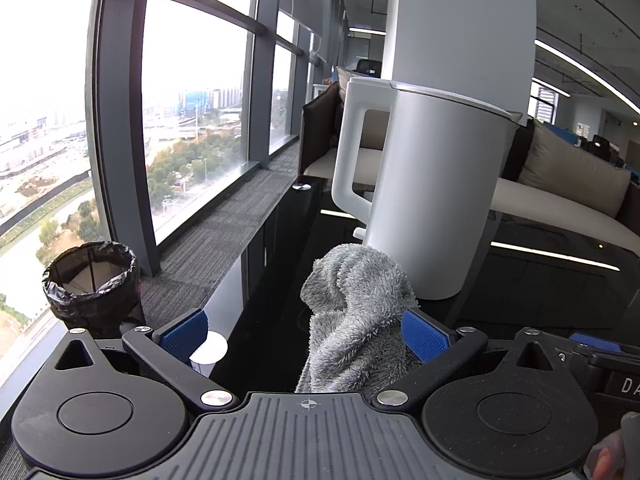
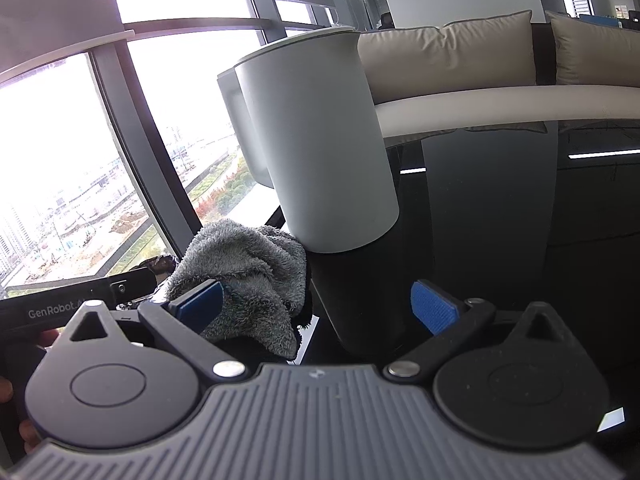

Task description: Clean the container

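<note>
A white lidded jug (image 1: 432,184) with a handle on its left stands on the glossy black table (image 1: 280,280). A fluffy grey cloth (image 1: 356,312) is heaped just in front of the jug's base, touching it. My left gripper (image 1: 305,334) is open wide, and the cloth leans against its right blue pad (image 1: 424,334) without being pinched. In the right wrist view the jug (image 2: 320,152) is straight ahead and the cloth (image 2: 248,272) lies behind the left finger. My right gripper (image 2: 316,307) is open with nothing between its fingers, a short way from the jug's base.
A small bin (image 1: 92,280) lined with a black bag stands on the carpet by the window, left of the table. A beige sofa (image 2: 460,60) runs behind the table. A white pillar (image 1: 460,20) rises behind the jug. The table edge (image 1: 240,264) falls off to the left.
</note>
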Motion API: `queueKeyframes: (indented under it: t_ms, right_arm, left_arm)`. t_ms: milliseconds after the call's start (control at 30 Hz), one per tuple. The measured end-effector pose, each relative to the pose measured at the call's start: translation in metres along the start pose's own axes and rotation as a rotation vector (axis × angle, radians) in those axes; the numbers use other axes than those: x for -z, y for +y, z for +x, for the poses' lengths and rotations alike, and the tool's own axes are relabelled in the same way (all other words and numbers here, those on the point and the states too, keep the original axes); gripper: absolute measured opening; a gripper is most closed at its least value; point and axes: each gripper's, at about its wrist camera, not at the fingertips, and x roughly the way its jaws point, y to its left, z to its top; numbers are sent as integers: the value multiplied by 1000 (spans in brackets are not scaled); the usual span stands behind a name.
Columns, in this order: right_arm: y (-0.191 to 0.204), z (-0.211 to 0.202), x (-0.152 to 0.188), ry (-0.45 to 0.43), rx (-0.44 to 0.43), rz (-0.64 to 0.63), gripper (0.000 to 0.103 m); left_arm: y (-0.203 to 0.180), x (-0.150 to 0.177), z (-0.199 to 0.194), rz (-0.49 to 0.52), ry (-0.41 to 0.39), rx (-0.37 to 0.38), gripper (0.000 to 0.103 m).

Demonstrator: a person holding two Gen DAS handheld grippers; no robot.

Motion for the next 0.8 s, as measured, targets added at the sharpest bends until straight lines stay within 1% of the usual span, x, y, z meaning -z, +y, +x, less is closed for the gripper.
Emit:
queueKeyframes:
  t_ms: [333, 800]
  right_arm:
    - [4, -5, 6, -2, 8, -24, 102]
    - [5, -8, 7, 0, 23, -22, 102]
  left_arm:
    - [3, 2, -7, 8, 5, -5, 102]
    - [5, 3, -11, 10, 10, -4, 102]
